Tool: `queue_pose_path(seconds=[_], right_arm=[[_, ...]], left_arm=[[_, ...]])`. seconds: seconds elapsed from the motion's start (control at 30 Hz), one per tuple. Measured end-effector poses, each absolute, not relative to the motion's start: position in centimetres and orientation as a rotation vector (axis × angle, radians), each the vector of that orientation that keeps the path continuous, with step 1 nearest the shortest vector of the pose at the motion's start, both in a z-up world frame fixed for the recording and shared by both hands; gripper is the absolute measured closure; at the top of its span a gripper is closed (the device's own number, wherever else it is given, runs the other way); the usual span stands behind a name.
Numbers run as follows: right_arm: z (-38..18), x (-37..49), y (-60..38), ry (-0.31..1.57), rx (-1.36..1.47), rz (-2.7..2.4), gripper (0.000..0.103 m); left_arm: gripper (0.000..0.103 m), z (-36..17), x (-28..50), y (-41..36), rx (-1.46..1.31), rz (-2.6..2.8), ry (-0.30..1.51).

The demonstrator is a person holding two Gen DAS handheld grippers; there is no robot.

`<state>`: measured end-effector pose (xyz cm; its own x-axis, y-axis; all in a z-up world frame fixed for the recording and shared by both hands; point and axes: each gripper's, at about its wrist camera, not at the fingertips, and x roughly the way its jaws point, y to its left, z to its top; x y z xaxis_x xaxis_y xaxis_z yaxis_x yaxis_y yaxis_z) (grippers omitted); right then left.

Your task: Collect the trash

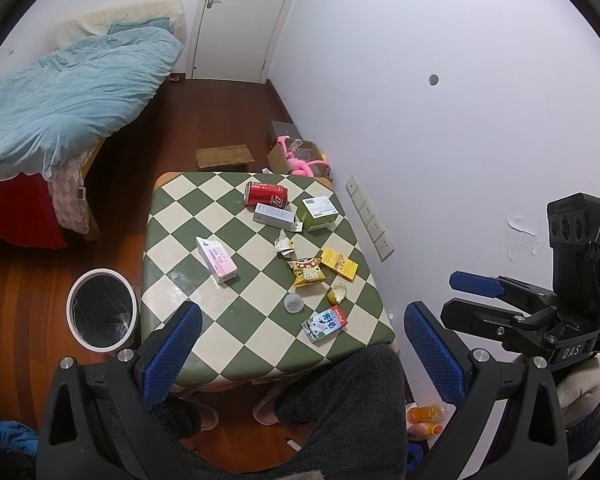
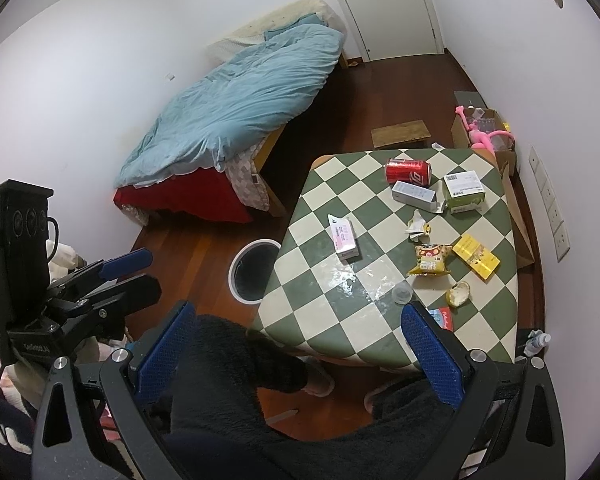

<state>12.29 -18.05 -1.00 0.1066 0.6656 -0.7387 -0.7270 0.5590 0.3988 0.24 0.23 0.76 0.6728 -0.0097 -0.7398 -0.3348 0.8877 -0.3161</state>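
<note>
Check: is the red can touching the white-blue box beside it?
Cannot tell. In both wrist views the red can and the white-blue box meet edge to edge with no tablecloth visible between them, but that could be overlap rather than contact.

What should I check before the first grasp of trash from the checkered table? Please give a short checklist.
1. Left gripper open, empty: ok.
2. Right gripper open, empty: ok.
3. Trash bin upright beside the table, mouth clear: ok.
4. Milk carton near the front edge, nothing on it: ok.
5. Red can lying on its side, may roll: not ok.
6. Can empty or full: cannot tell.
</note>
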Motion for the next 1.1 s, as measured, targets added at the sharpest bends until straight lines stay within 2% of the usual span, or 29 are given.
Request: queue_pose_path(seconds=[1.1], right_arm=[[-0.43, 12.22, -17.84, 1.04, -0.07, 1.034, 0.0]], left_arm=[[0.0, 0.96, -0.05, 0.64, -0.457, 0.189, 0.813]])
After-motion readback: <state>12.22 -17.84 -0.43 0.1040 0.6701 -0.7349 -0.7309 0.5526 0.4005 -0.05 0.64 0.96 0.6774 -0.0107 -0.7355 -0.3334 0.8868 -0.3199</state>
